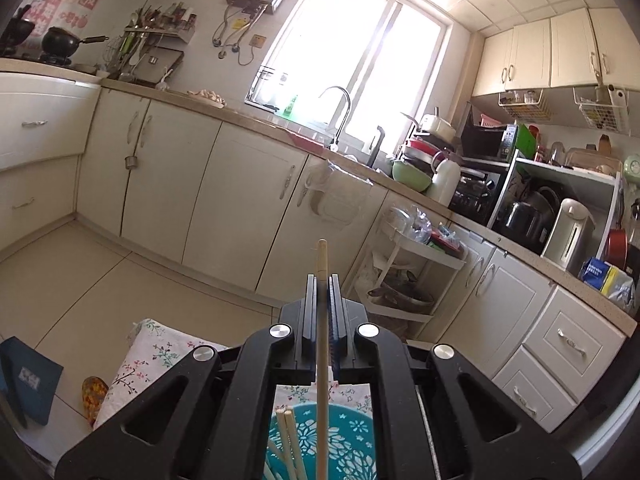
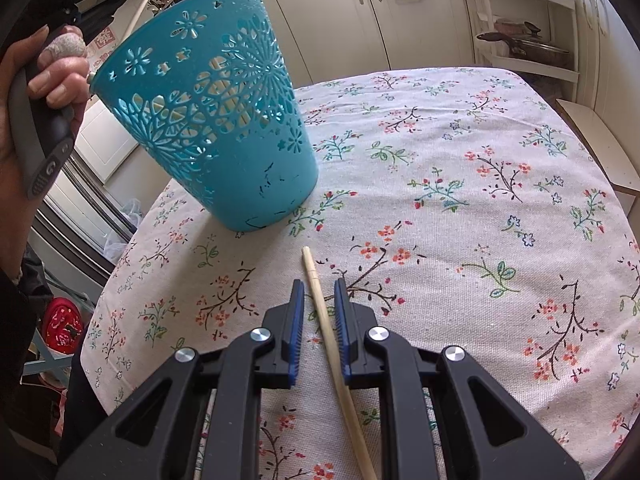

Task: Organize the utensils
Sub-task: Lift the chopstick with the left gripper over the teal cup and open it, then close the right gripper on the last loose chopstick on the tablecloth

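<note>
A: Left tongs (image 1: 322, 280)?
B: Clamping one chopstick (image 1: 322, 344), poking past the tips, above the basket (image 1: 352, 432).
A: Right tongs (image 2: 319, 286)?
B: Standing narrowly apart, straddling a second chopstick (image 2: 320, 304) lying on the bench (image 2: 460, 184), pads not pressing it.

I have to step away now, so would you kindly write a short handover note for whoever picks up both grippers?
Left gripper: shut on a chopstick, held above the teal basket.
Right gripper: fingers on either side of a second chopstick lying on the floral tablecloth; there is a gap on both sides, so it is not gripped yet.
Basket stands on the table, to the left of the right gripper.
Done: at least two chopsticks are already in the basket.
Left: drop the left chopstick into the basket, then grip and add the one on the cloth.
</note>
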A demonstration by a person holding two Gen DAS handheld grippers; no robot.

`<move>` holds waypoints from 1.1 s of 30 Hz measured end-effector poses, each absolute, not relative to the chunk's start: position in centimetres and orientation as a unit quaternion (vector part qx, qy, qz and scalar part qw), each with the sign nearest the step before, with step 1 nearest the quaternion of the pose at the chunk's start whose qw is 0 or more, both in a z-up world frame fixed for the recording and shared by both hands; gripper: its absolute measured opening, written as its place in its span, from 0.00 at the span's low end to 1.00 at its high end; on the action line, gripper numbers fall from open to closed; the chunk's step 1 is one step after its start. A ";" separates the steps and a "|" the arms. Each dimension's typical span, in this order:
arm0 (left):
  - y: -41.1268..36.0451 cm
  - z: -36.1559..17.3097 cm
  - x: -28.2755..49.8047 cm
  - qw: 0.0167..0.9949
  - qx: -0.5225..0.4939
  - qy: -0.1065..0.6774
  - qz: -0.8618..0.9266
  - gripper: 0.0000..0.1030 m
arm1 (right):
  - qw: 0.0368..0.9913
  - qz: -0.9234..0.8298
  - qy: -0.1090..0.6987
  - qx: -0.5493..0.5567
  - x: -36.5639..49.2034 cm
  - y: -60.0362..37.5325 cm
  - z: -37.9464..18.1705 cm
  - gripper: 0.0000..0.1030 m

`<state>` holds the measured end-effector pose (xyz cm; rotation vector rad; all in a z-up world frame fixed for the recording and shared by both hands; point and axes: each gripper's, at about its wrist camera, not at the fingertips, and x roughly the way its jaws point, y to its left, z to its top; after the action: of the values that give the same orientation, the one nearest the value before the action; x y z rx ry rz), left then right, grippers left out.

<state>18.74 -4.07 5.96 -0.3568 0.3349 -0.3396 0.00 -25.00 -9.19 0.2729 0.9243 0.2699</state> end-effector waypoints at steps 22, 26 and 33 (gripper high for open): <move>-3.6 4.6 13.7 0.961 -0.088 0.206 -0.165 0.38 | 0.880 0.129 0.447 0.096 -0.2 -24.2 -8.9 0.17; -1.0 4.9 11.0 0.968 -0.086 0.193 -0.137 0.48 | 0.886 0.113 0.449 0.020 -0.4 -22.4 -8.6 0.15; 2.6 1.8 7.2 0.965 -0.094 0.229 -0.091 0.58 | 0.890 0.099 0.441 0.069 -1.1 -24.5 -7.6 0.05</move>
<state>7.22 2.65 1.81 -0.1896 0.4640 -0.1833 -1.06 -24.52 -7.64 0.1424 0.9155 0.2047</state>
